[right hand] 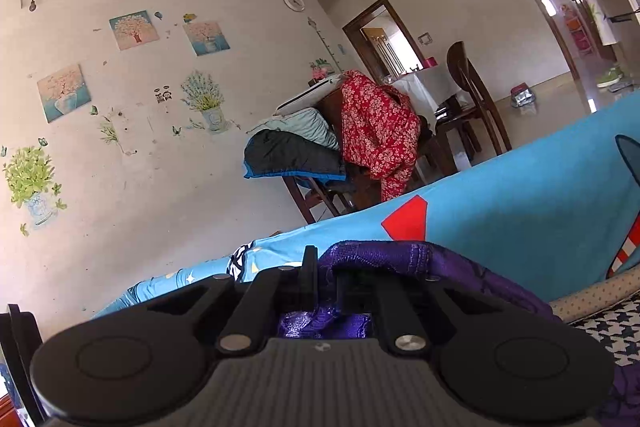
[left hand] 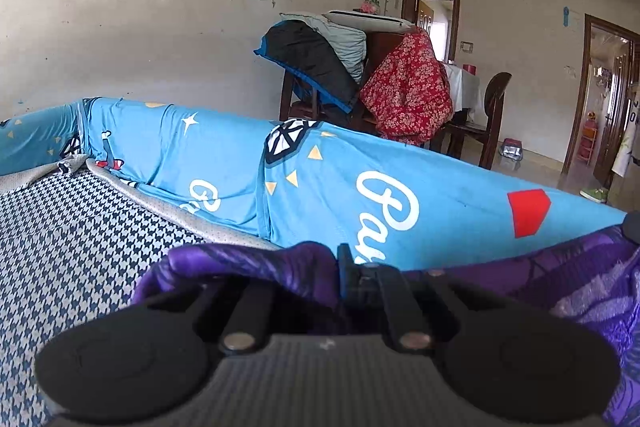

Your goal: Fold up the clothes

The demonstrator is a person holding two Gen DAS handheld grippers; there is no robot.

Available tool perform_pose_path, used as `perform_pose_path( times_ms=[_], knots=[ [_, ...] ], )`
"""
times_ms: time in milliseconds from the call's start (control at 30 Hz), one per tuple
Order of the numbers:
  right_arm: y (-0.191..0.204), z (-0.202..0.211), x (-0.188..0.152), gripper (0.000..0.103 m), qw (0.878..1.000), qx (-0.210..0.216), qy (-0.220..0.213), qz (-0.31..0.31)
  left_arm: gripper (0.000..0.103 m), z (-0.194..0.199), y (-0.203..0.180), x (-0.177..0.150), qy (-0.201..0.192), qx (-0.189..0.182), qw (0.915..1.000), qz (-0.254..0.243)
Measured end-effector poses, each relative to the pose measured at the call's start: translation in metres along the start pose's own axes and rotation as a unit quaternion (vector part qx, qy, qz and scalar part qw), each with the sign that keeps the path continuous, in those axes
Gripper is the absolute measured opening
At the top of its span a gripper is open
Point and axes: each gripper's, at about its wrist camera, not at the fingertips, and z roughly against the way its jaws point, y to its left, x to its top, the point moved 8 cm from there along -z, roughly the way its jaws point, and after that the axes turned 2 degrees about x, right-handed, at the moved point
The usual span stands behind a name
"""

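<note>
The left tool (left hand: 347,269) is clamped tight on the purple garment (left hand: 560,279), bunched along the lower frame. The right tool (right hand: 326,277) pinches the same cloth's hem. Beyond, the blue patterned cover (left hand: 360,187) forms a raised edge; the houndstooth surface (left hand: 60,247) lies open at lower left.

Soft daylight from the bright doorways (left hand: 608,99), strong fisheye bending, dark corners, slight blur up close
</note>
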Motion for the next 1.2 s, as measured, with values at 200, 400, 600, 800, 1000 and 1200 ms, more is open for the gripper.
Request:
perform_pose_path(
  times_ms=[200, 400, 600, 800, 1000, 1200],
  knots=[
    [-0.033, -0.021, -0.015, 0.009, 1.000, -0.022, 0.009, -0.018, 0.009, -0.029, -0.012, -0.013, 0.017, -0.007, 0.9998, -0.006],
    [-0.051, -0.036, -0.018, 0.009, 0.999, -0.037, 0.001, -0.018, 0.009, -0.056, -0.030, -0.028, 0.029, -0.019, 0.9992, -0.022],
    [-0.077, -0.059, -0.035, 0.009, 0.998, -0.063, 0.006, -0.017, 0.009, -0.089, -0.039, -0.051, 0.054, -0.034, 0.9976, -0.028],
    [-0.099, -0.083, -0.061, 0.009, 0.996, -0.086, 0.025, -0.010, 0.010, -0.122, -0.042, -0.074, 0.088, -0.037, 0.9949, -0.033],
    [-0.119, -0.101, -0.085, 0.009, 0.993, -0.096, 0.055, -0.031, 0.013, -0.136, -0.039, -0.086, 0.100, -0.035, 0.9938, -0.034],
    [-0.135, -0.108, -0.094, 0.020, 0.989, -0.111, 0.073, -0.063, 0.016, -0.138, -0.034, -0.082, 0.115, -0.050, 0.9921, -0.006]
  ],
)
